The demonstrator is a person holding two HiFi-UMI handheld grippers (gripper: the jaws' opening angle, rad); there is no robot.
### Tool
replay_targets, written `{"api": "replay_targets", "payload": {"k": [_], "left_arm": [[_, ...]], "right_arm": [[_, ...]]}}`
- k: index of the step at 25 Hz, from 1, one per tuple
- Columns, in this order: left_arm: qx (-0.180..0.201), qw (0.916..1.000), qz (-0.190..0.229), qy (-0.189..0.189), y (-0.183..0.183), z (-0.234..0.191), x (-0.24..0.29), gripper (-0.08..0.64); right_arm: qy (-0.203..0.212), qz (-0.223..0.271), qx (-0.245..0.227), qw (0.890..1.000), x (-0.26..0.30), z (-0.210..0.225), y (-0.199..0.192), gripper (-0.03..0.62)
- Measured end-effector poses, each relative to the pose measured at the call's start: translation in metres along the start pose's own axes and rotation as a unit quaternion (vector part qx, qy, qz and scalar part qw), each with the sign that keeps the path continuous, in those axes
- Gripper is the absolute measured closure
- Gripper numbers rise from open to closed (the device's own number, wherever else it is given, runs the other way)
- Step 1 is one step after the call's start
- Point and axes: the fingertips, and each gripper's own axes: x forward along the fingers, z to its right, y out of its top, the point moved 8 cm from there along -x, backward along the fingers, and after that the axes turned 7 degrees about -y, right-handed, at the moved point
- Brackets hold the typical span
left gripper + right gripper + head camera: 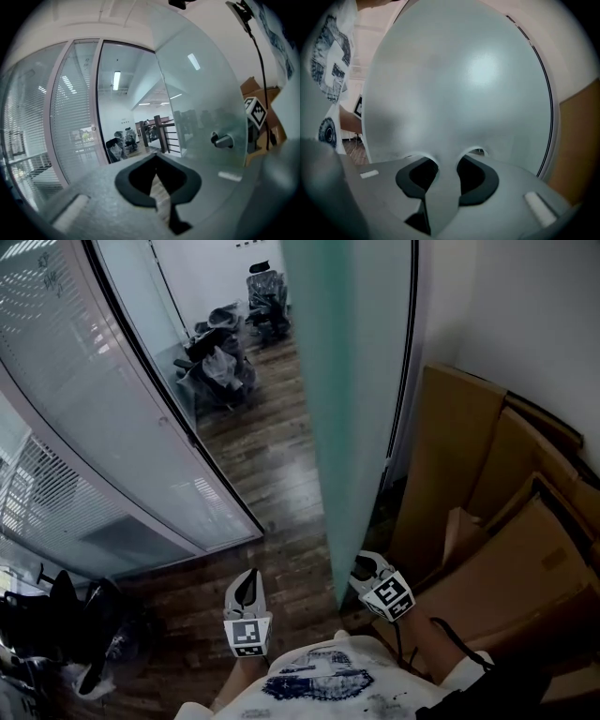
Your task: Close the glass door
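The frosted glass door (361, 381) stands upright, long axis vertical, swung open edge-on to the person beside the cardboard boxes (506, 521), the right gripper (446, 163) pinching its handle (438, 197), the left gripper (156, 158) pressed together and empty.

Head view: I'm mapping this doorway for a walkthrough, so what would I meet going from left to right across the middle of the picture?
Glass partition with blinds → wooden floor → frosted glass door → cardboard boxes.
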Motion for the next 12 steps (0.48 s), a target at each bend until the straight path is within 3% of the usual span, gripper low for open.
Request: {"api": "replay_targets", "payload": {"k": [12], "left_arm": [[-0.023, 0.9982, -0.013, 0.054, -0.006, 0.003, -0.027, 0.561]], "right_arm": [[-0.018, -0.009, -0.007, 1.0, 0.03, -0.011, 0.011, 0.468]]}}
